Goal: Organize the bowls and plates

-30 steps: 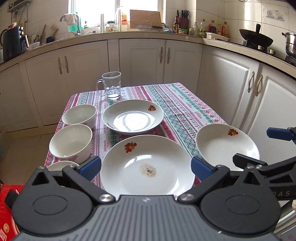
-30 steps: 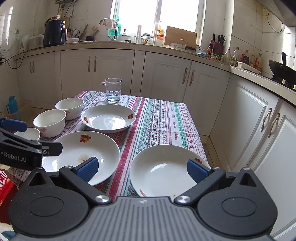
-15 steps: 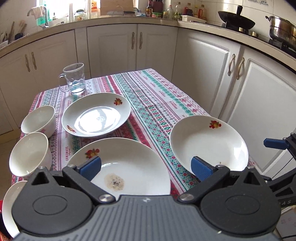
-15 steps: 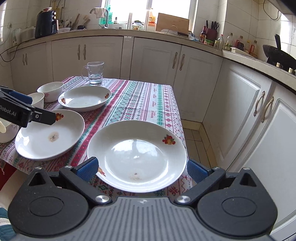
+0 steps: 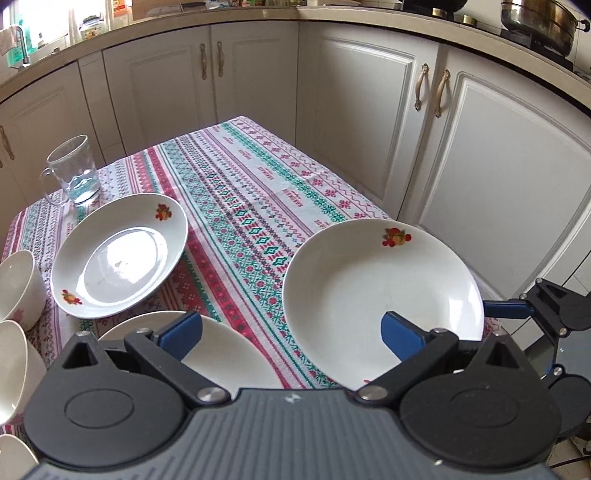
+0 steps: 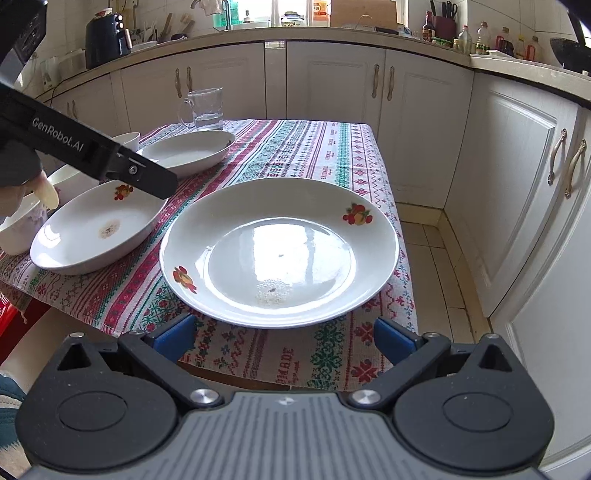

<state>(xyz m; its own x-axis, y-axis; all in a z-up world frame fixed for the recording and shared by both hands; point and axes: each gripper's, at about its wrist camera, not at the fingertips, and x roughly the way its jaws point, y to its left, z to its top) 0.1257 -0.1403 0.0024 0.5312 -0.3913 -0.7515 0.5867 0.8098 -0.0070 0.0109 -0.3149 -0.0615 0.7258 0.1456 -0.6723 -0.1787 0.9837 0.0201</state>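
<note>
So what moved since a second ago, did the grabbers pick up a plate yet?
Not yet. Both grippers came closer: the right gripper now lines up, open, at the near plate, and the left gripper swung right toward it, also open. The plates, bowls and glass mug stayed put.

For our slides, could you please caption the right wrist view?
Open right gripper nears a flowered plate at the table's edge.

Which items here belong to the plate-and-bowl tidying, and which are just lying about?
Part of the job:
near plate
stained plate
far plate
bowls
left gripper, open
right gripper, open

Just lying about:
glass mug
tablecloth
air fryer
pot
bottles
</note>
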